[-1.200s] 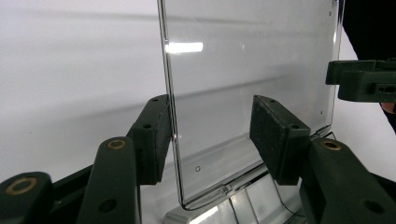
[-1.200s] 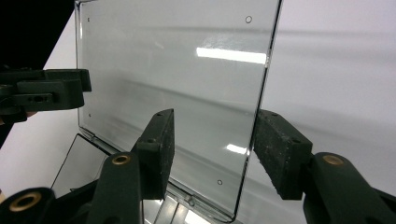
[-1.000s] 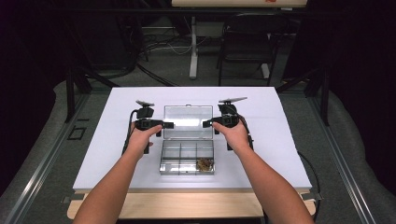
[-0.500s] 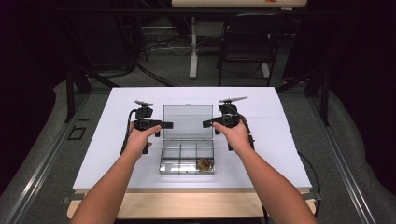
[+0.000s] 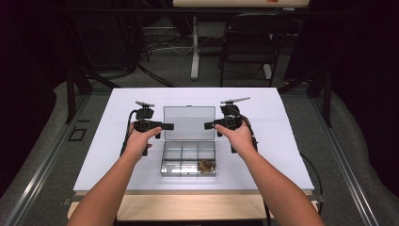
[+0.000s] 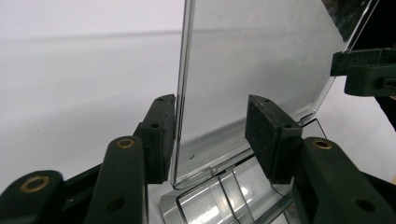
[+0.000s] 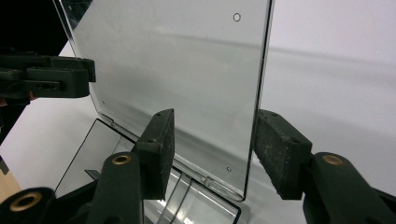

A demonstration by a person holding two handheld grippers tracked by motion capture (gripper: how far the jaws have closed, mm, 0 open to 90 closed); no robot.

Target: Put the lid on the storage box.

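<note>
With the upright lid point(image 5: 189, 123) straddled by both unclenched claws, left point(image 6: 211, 135) just closing, the box point(image 5: 188, 159) could be tipped.

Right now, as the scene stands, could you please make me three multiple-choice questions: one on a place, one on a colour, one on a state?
1. Where do the small brown bits lie?
A. in the far left compartment
B. in the near right compartment of the clear box
C. in the near left compartment

2. What colour is the table top?
A. black
B. red
C. white

3. How does the lid stand?
A. open and upright
B. shut flat on the box
C. taken off and laid aside

Answers:
1. B: the high view shows the bits in the corner compartment nearest the person, on the right.
2. C: the surface around the box is plain white.
3. A: the lid rises from the box's far edge, and the compartments lie uncovered.
</note>
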